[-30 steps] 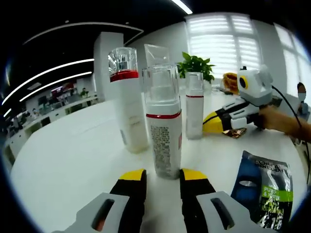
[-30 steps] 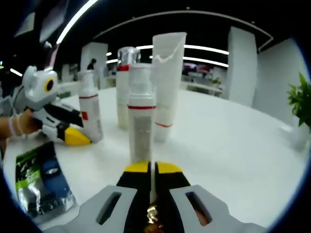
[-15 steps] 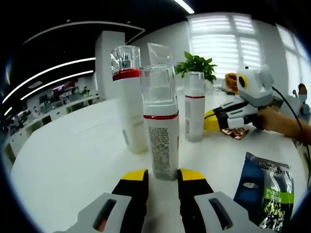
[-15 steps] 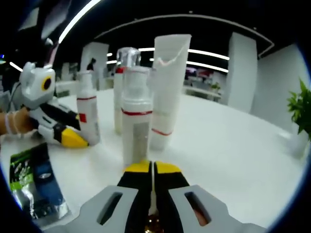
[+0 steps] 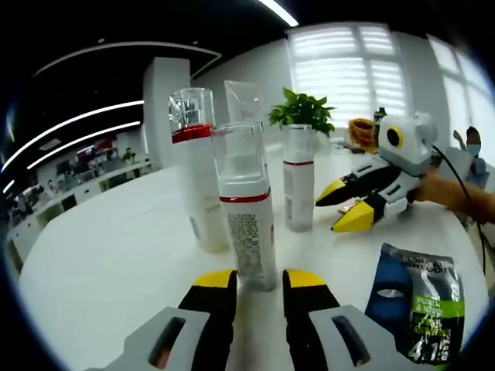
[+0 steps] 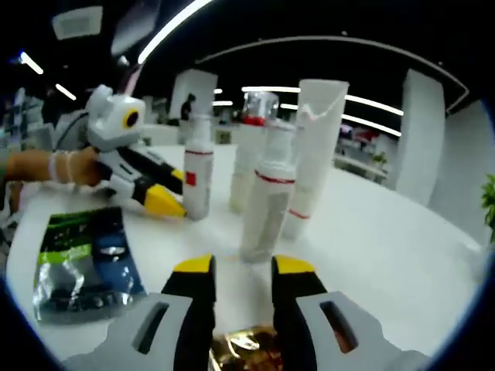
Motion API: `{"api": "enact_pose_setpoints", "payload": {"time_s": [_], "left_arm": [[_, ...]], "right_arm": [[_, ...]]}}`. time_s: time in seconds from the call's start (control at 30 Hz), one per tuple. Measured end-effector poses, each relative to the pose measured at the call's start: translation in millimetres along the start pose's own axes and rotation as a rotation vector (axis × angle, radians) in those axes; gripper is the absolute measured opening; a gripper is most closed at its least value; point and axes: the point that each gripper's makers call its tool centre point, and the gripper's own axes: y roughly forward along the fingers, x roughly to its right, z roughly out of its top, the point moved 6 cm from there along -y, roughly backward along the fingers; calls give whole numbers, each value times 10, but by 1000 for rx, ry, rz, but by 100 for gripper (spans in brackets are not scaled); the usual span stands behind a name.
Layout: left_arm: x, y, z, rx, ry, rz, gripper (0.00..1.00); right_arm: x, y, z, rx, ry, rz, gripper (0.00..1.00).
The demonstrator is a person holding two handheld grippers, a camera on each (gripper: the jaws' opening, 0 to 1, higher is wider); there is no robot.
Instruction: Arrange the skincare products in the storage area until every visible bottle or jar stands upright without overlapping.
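Presently, four skincare containers stand upright in a loose cluster on the white table [image 5: 93,263]. In the left gripper view, the pump bottle [image 5: 247,209] with a clear cap and red band stands nearest, just beyond the left gripper [image 5: 259,280], whose yellow-tipped jaws are spread apart and hold nothing. Behind it to the left stands a taller bottle [image 5: 197,182] with a faceted clear cap and red collar. A white tube [image 5: 244,100] rises behind these two, partly hidden. A slim bottle [image 5: 298,182] with a red band stands to the right, apart from the others. A dark blue and green sachet [image 5: 421,297] lies flat on the table at lower right.

In the right gripper view, the right gripper [image 6: 241,269] has its jaws spread apart, with nothing between the tips; a gold-coloured foil piece [image 6: 247,352] sits low between the jaw bases. A hand [image 6: 42,166] holds the left gripper at left, its tip beside the slim bottle. A potted plant [image 5: 303,112] stands behind the cluster in the left gripper view.
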Motion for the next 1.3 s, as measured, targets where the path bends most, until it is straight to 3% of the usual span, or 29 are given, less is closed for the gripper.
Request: {"api": "enact_pose_setpoints", "payload": {"time_s": [0.1, 0.57, 0.7, 0.83, 0.97, 1.2, 1.3], "left_arm": [[27, 30, 7, 0, 10, -2, 24], [10, 146, 36, 7, -3, 9, 24], [11, 118, -8, -6, -2, 14, 24], [30, 93, -4, 1, -9, 9, 24], [48, 105, 6, 5, 4, 10, 22], [87, 178, 40, 23, 3, -25, 21], [75, 204, 48, 29, -5, -41, 21]], "right_arm": [[-3, 70, 34, 7, -24, -4, 22], [46, 334, 104, 13, 27, -38, 25], [76, 366, 125, 23, 68, -92, 29], [135, 403, 145, 32, 121, -142, 25], [107, 444, 135, 30, 149, -135, 22], [35, 500, 132, 2, 153, -117, 34], [48, 537, 143, -5, 166, -139, 30]]}}
